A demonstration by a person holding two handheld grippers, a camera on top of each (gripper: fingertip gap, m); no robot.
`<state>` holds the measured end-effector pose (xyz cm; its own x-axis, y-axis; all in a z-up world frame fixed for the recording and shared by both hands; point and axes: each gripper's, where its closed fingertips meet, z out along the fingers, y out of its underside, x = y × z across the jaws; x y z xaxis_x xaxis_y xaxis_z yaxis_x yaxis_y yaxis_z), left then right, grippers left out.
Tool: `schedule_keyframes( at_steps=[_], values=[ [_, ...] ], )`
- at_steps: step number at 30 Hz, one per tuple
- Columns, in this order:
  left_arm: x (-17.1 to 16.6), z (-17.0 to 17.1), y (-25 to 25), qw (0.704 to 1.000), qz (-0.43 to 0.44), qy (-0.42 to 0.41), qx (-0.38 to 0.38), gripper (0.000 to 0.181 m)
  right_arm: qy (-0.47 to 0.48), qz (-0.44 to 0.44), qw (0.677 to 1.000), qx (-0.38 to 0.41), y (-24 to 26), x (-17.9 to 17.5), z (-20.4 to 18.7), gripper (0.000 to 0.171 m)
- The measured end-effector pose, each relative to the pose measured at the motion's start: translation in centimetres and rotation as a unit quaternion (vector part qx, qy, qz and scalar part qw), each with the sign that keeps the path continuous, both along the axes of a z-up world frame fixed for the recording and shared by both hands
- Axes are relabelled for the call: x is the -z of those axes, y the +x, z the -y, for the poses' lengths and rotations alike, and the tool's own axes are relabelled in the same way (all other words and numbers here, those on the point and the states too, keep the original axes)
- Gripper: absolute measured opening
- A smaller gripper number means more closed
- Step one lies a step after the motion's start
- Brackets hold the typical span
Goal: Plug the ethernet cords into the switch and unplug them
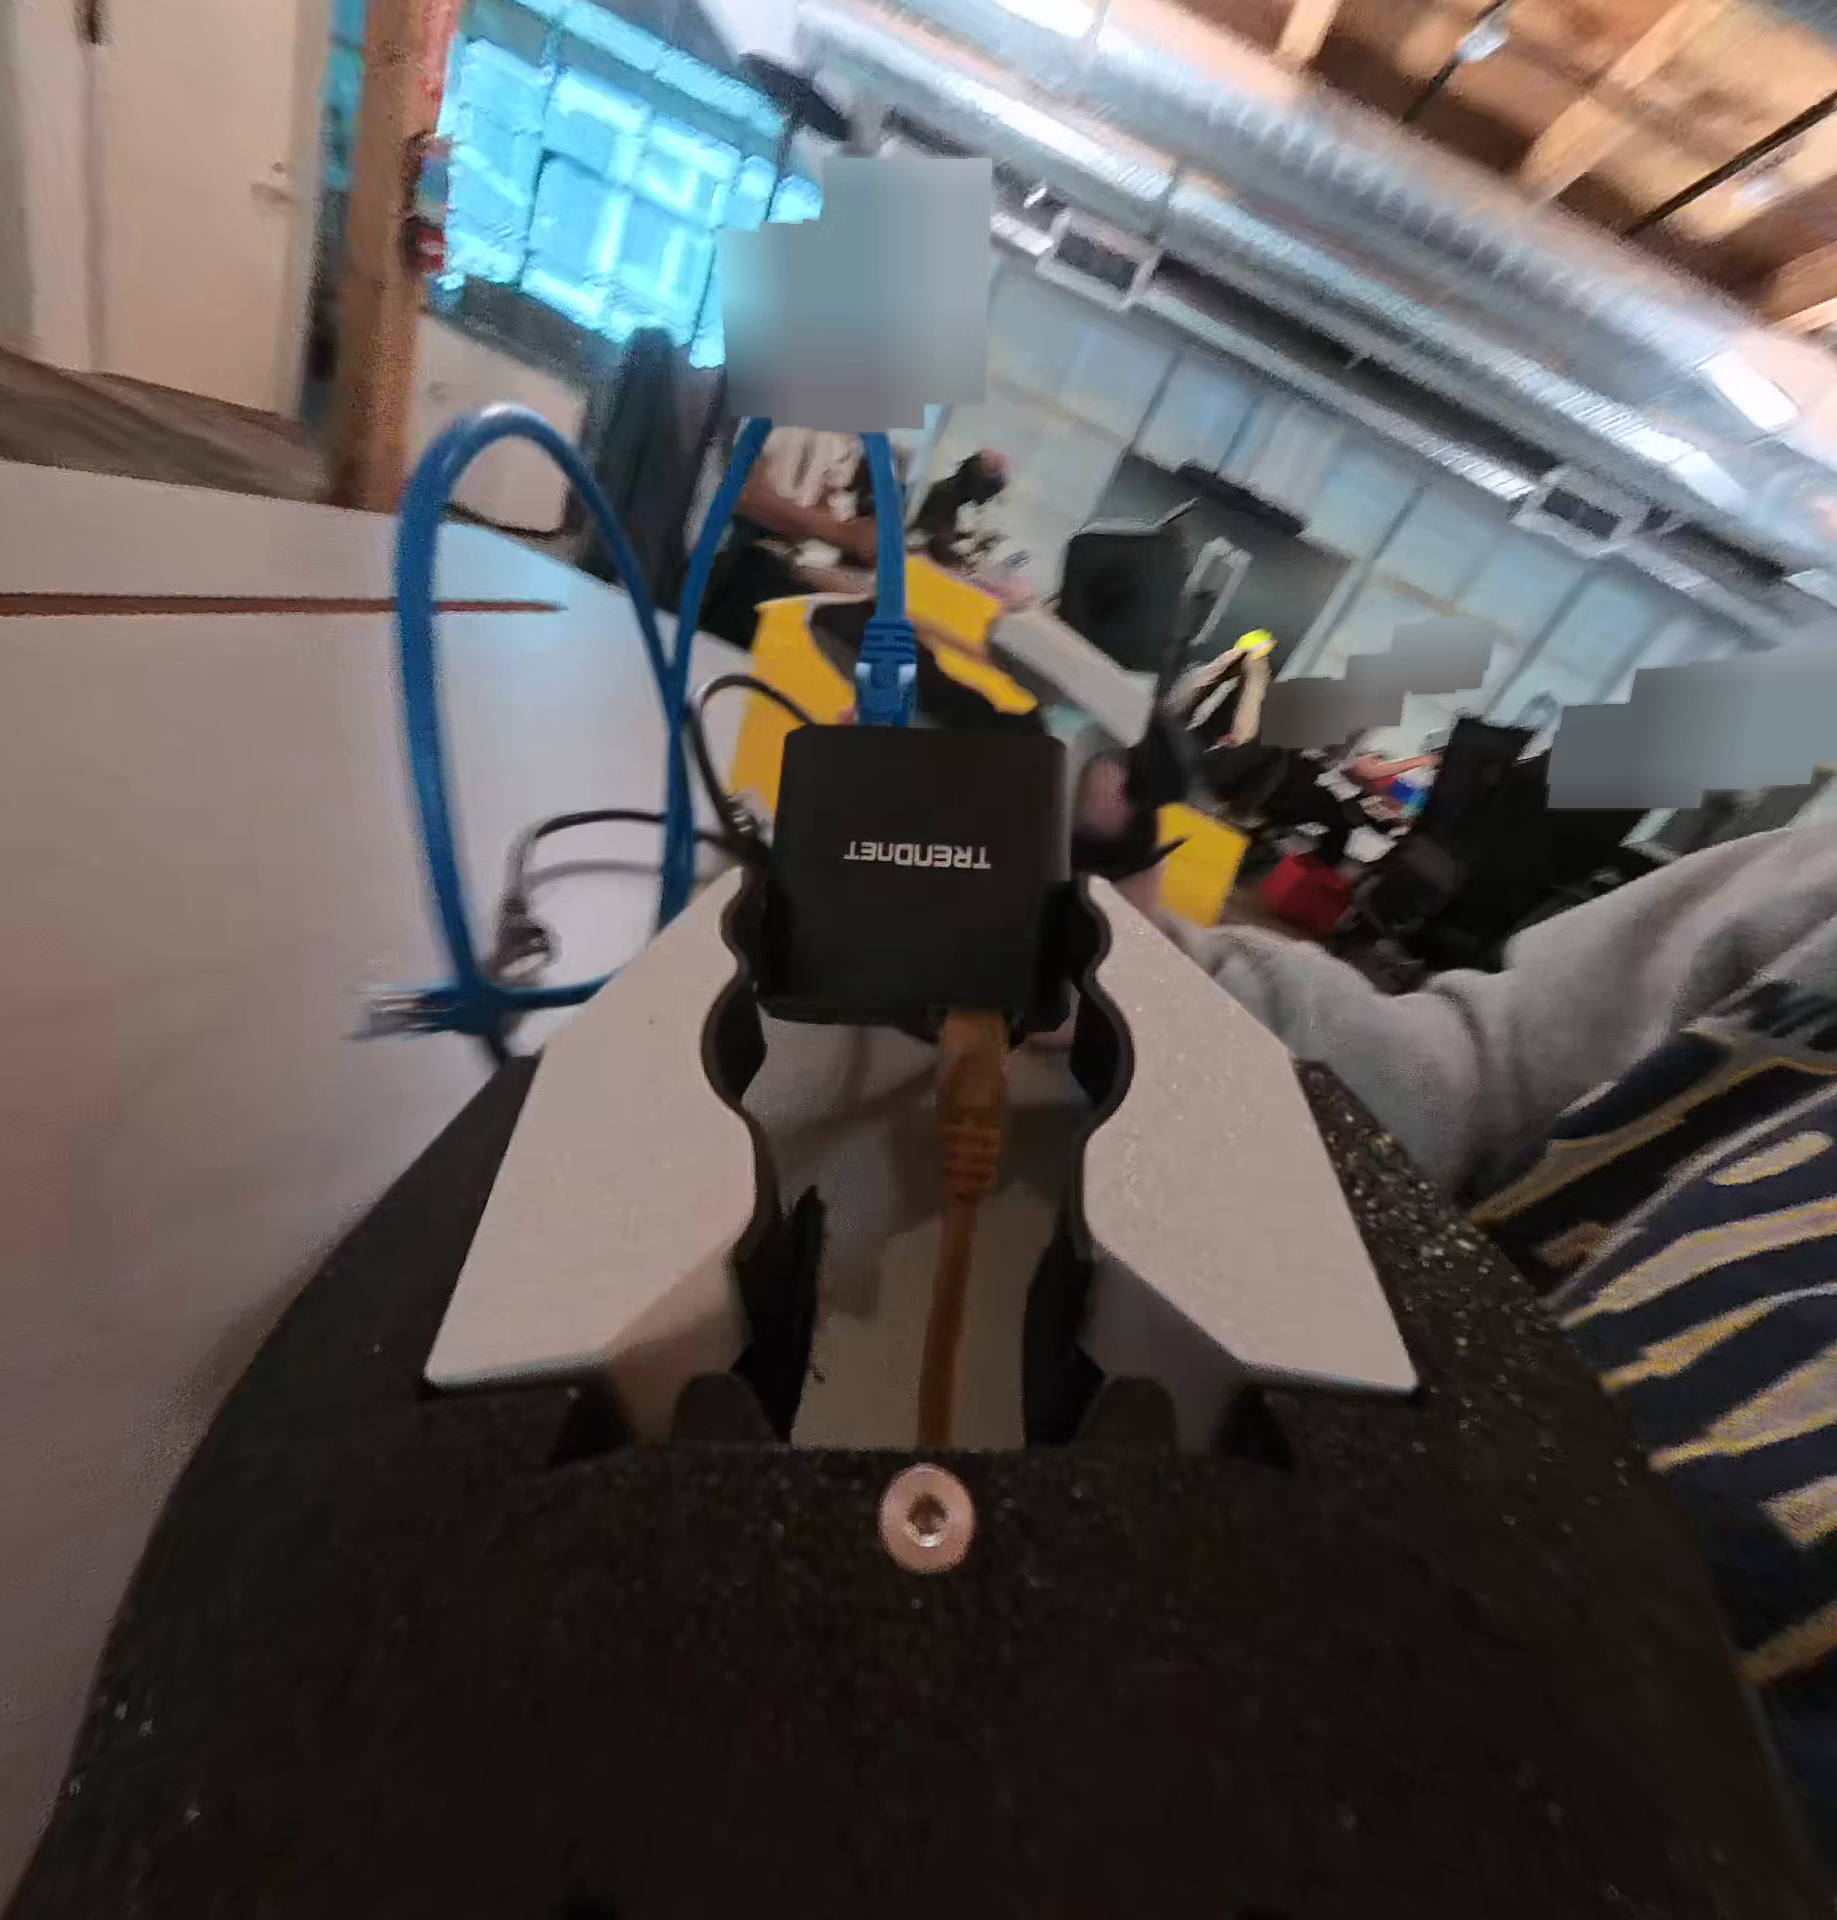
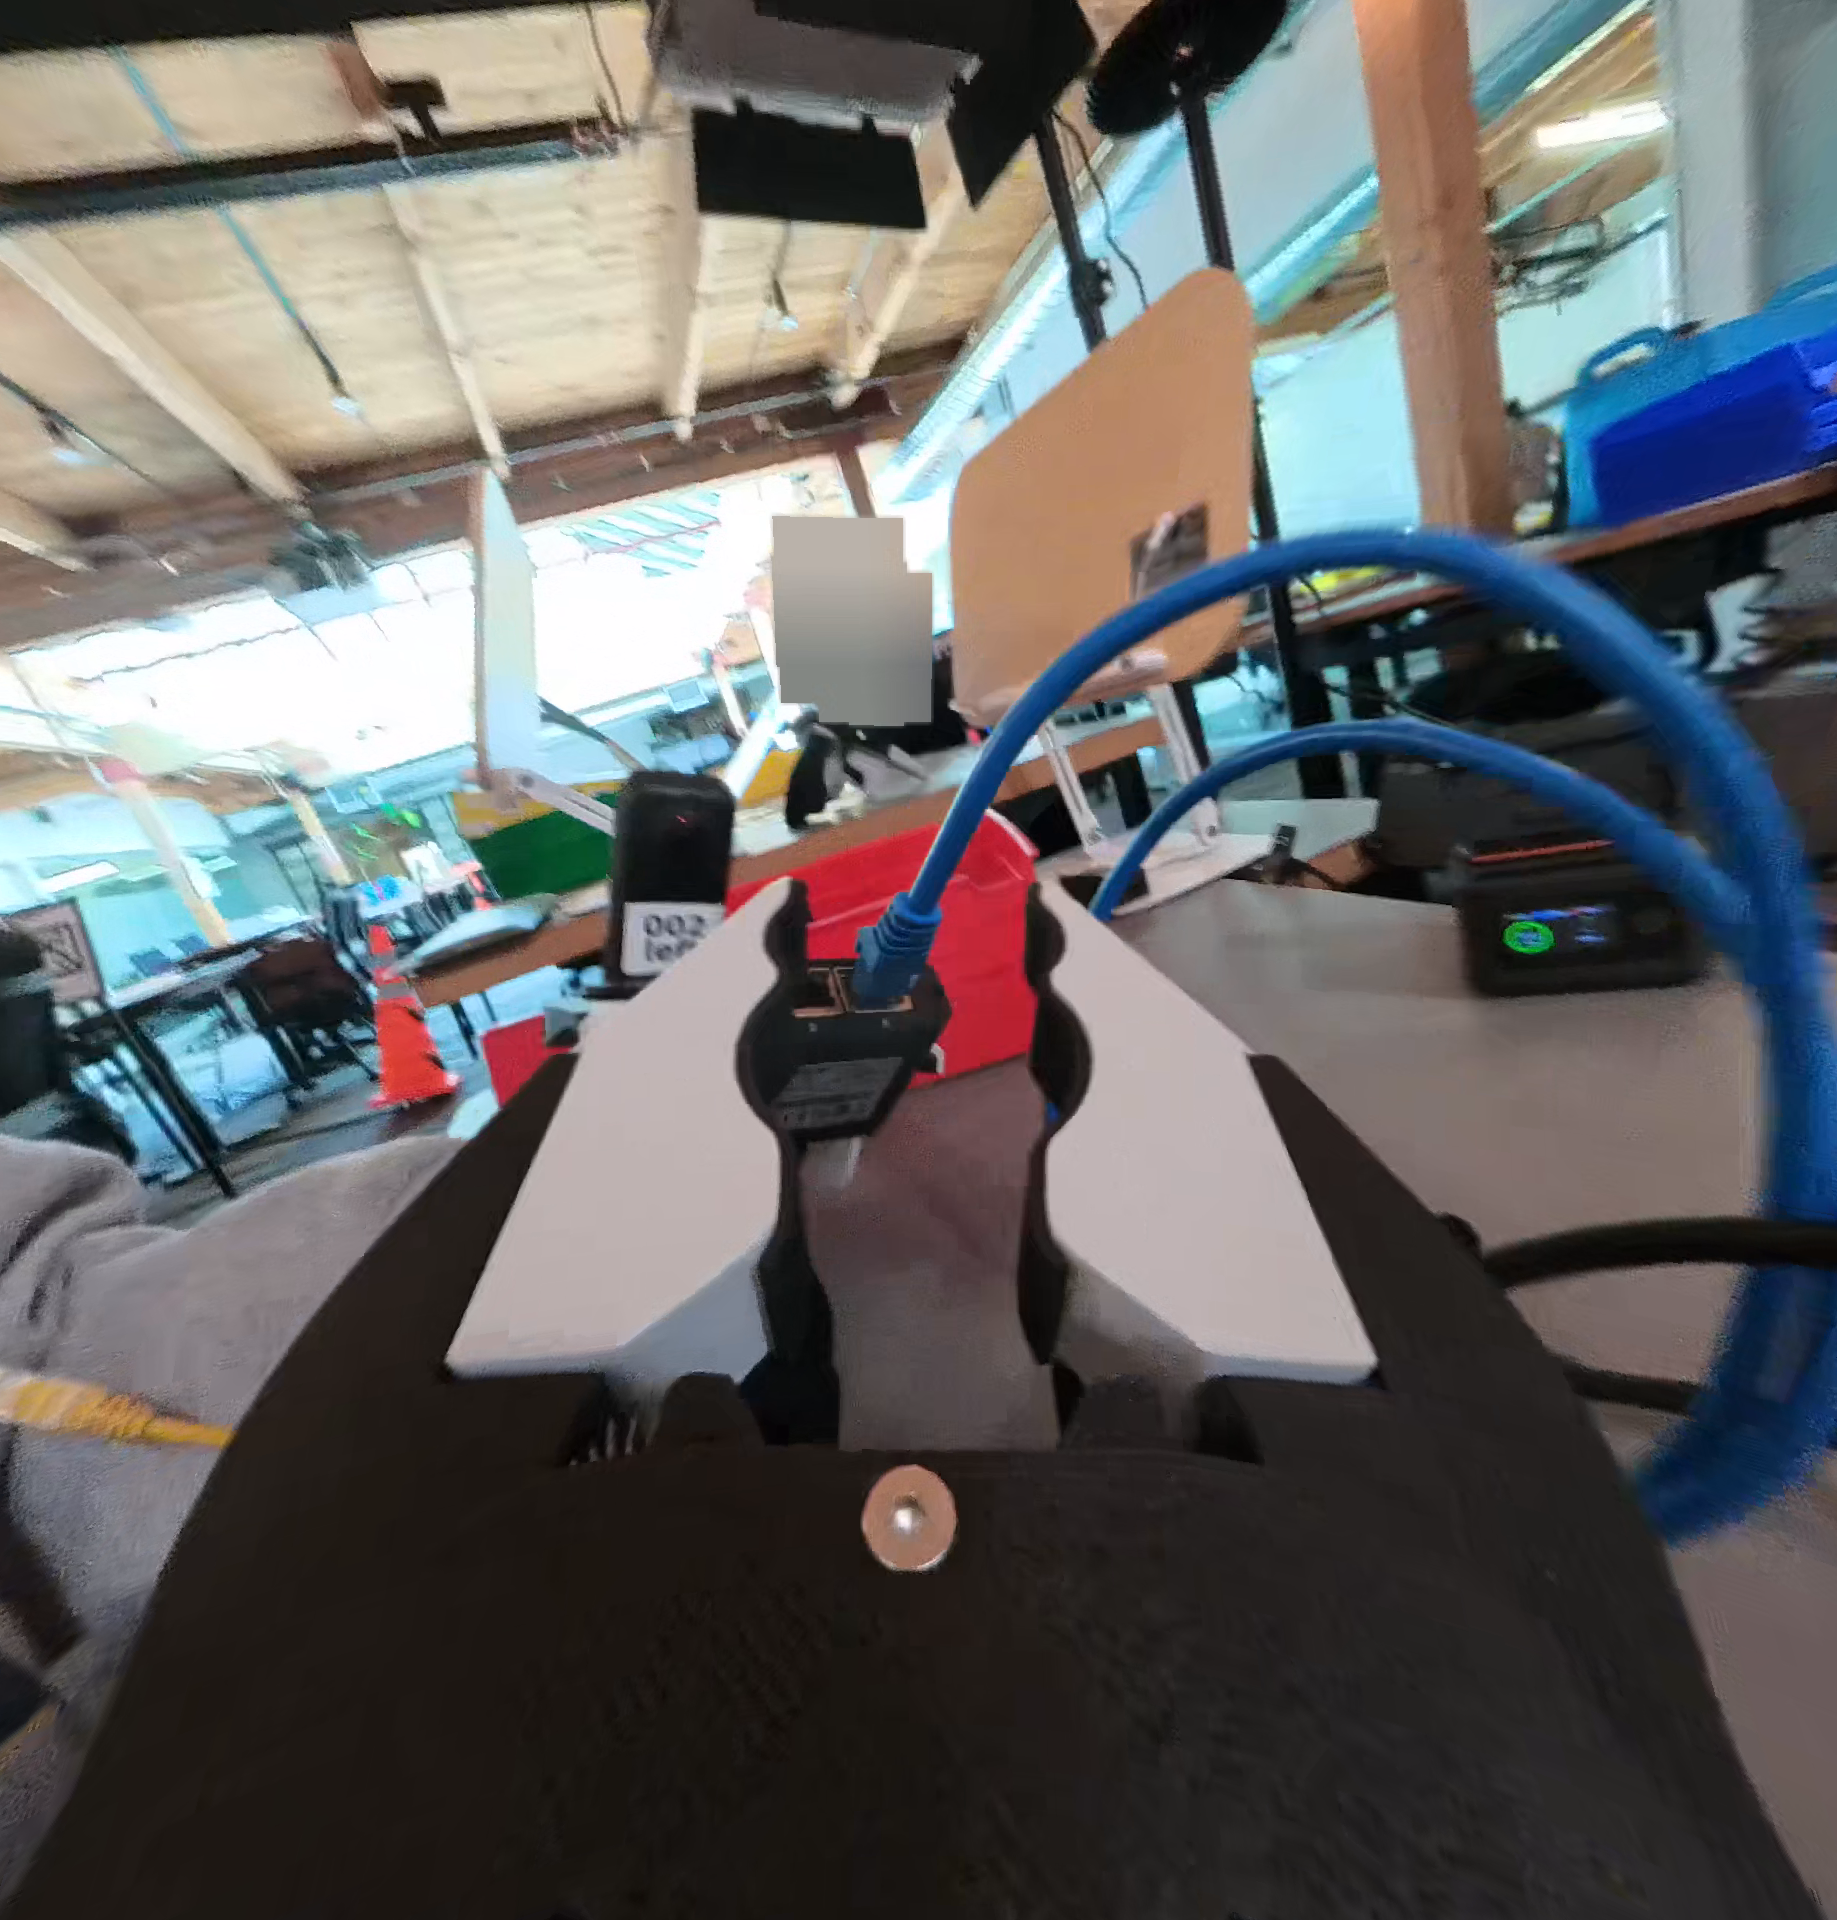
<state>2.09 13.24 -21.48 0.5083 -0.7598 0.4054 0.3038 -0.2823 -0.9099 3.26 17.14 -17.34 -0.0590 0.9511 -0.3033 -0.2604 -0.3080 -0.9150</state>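
The left gripper was clamped across the sides of the small black switch, holding it up off the white table. A blue cord sat plugged into the far face, and an orange cord ran from the near face back between the fingers. The right gripper stood with its jaws apart around the blue plug, touching nothing that I could see; one port beside it looked empty. To pull that plug cleanly, I judged, the right fingers should close on the boot, press the latch tab, and draw straight out along the port while the left kept the switch from twisting.
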Motion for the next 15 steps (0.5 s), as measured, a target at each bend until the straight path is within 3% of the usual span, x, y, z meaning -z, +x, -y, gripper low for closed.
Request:
schedule_keyframes(
  at_steps=[5,9,12,15],
  values=[
    [2.8,-1.6,-4.1,0.985,-0.128,-0.034,-0.114,0.056,0.009,0.058,0.998,0.034,3.0,0.9,-3.3,0.039],
    [4.7,-2.5,-7.7,0.944,-0.237,-0.071,-0.217,0.057,-0.015,0.062,0.991,0.12,5.2,1.2,-6.8,0.036],
    [6.1,-2.6,-9.0,0.92,-0.289,-0.099,-0.245,0.057,-0.021,0.108,0.978,0.178,6.1,2.6,-8.7,0.036],
    [7.6,-2.6,-9.6,0.9,-0.332,-0.128,-0.252,0.057,-0.004,0.194,0.965,0.176,5.7,4.9,-8.8,0.037]
  ],
)
